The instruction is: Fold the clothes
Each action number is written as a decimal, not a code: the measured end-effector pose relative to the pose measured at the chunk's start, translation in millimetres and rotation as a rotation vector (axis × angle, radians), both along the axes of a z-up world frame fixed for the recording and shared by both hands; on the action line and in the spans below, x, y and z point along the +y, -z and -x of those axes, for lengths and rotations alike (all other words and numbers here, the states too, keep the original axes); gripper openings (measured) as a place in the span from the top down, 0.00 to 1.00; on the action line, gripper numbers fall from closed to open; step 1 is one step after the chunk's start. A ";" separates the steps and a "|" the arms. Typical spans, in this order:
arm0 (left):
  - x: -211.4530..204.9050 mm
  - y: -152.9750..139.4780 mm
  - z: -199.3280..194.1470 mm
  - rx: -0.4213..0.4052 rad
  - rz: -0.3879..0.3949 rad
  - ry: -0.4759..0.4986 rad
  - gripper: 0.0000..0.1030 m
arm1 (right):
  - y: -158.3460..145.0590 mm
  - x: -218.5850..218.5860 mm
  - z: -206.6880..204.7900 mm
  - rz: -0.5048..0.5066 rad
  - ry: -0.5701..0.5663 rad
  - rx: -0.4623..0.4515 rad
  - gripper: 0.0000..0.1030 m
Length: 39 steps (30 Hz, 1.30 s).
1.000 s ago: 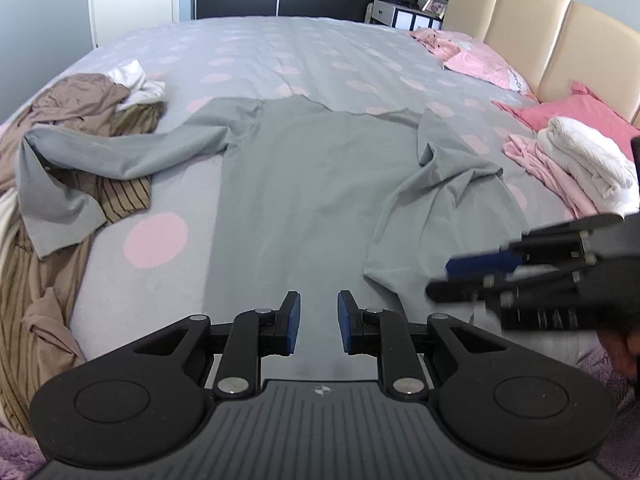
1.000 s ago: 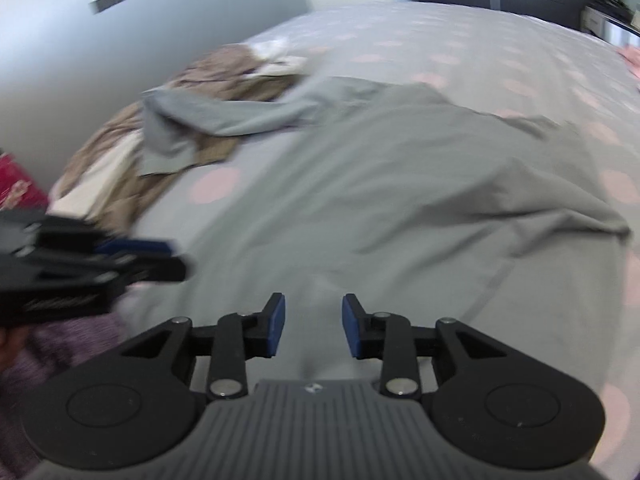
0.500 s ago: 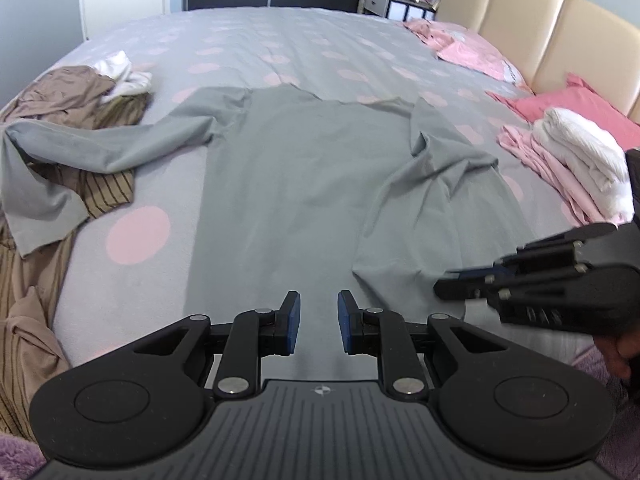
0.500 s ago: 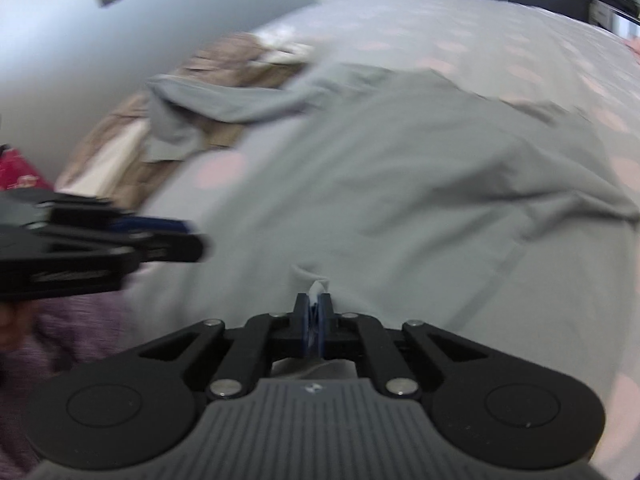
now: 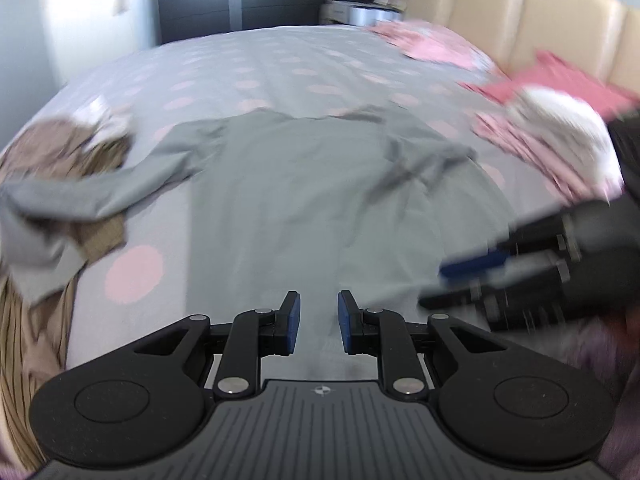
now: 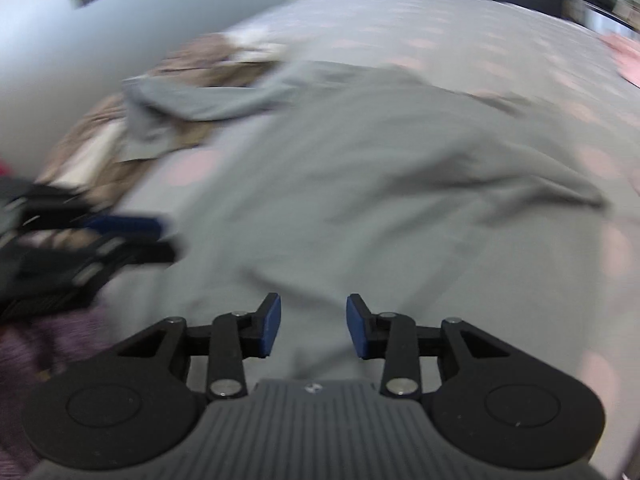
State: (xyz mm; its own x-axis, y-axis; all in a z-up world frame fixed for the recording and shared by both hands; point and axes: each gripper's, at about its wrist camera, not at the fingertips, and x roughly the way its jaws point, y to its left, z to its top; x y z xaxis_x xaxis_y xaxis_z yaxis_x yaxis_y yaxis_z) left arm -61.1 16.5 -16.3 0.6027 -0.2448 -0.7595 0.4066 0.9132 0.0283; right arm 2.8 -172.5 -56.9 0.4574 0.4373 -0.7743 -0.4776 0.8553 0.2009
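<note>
A grey long-sleeved shirt (image 5: 300,184) lies spread on the bed, hem towards me, one sleeve stretched left over a brown pile and the other crumpled at the right. My left gripper (image 5: 319,320) hovers over the near hem, open by a narrow gap with nothing between its pads. In the right wrist view the same shirt (image 6: 380,160) fills the middle. The jaws of my right gripper (image 6: 313,324) are opening above the hem, with no cloth between them. Each gripper shows blurred in the other's view: the right gripper (image 5: 472,276) and the left gripper (image 6: 132,236).
The bed cover (image 5: 132,272) is grey with pink dots. Brown striped clothes (image 5: 40,240) are heaped at the left edge. A folded white item (image 5: 560,128) and pink clothes (image 5: 432,44) lie by the beige headboard (image 5: 540,20). A purple rug (image 6: 48,344) lies below the bed's edge.
Half a second ago my right gripper was shut on a pinch of the shirt's hem; it has now opened and let go. Both hands have shifted, and the views are blurred.
</note>
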 end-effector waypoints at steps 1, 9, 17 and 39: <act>-9.0 3.0 3.6 0.006 -0.022 0.052 0.79 | 1.6 -8.9 -2.9 0.014 0.044 0.004 0.61; -67.3 49.4 22.5 0.164 -0.166 0.319 0.74 | 16.2 -41.6 4.9 0.029 0.122 0.041 0.57; -57.7 64.6 10.2 0.227 -0.173 0.243 0.89 | 21.9 -44.7 24.0 -0.011 0.038 0.065 0.51; -94.9 6.1 60.1 0.163 -0.113 0.451 0.93 | 32.2 -80.6 48.8 -0.479 0.323 0.473 0.55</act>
State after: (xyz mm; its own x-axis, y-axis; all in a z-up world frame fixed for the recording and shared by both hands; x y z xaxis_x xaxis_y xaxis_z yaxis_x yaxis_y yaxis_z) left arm -121.2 -78.4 -22.5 0.3264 -0.3644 -0.8722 0.7681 0.6401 0.0200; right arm -46.0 -253.1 -89.1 0.2857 0.6764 -0.6788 0.0121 0.7057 0.7084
